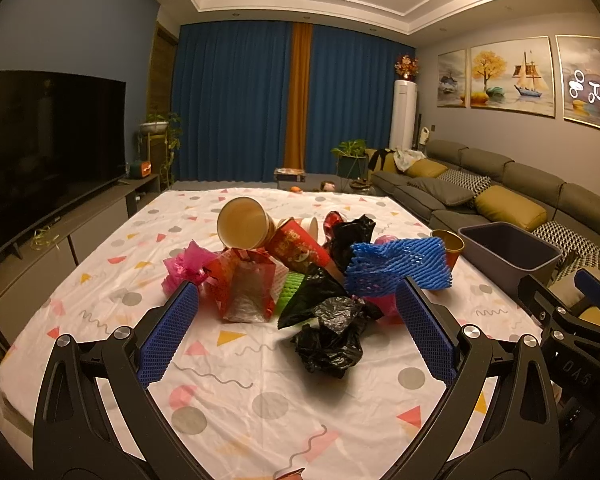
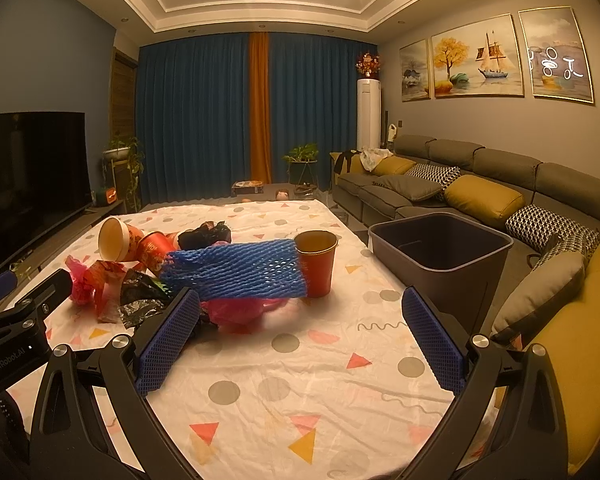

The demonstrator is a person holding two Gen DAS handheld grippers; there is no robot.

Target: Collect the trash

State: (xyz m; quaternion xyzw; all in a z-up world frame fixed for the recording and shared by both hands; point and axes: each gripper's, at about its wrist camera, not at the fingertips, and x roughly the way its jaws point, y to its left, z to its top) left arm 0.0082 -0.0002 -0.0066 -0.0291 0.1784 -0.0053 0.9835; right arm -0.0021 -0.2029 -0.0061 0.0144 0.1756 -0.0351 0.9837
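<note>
A heap of trash lies mid-table: a crumpled black plastic bag [image 1: 332,336] nearest, a red foil bag [image 1: 244,284], a pink wrapper [image 1: 186,266], a tipped paper cup [image 1: 244,222], a red cup on its side [image 1: 300,248] and a blue foam net [image 1: 396,264]. My left gripper [image 1: 300,332] is open, its fingers either side of the black bag, a little short of it. My right gripper [image 2: 300,336] is open over bare cloth, with the blue foam net [image 2: 236,272] and an upright red cup [image 2: 316,262] ahead. The grey bin [image 2: 440,248] stands at the table's right edge.
The table wears a white patterned cloth [image 1: 236,384]. A grey sofa with yellow cushions [image 2: 484,200] runs along the right, close behind the bin. A TV [image 1: 48,148] on a low cabinet stands left. Blue curtains [image 1: 236,100] close the far wall.
</note>
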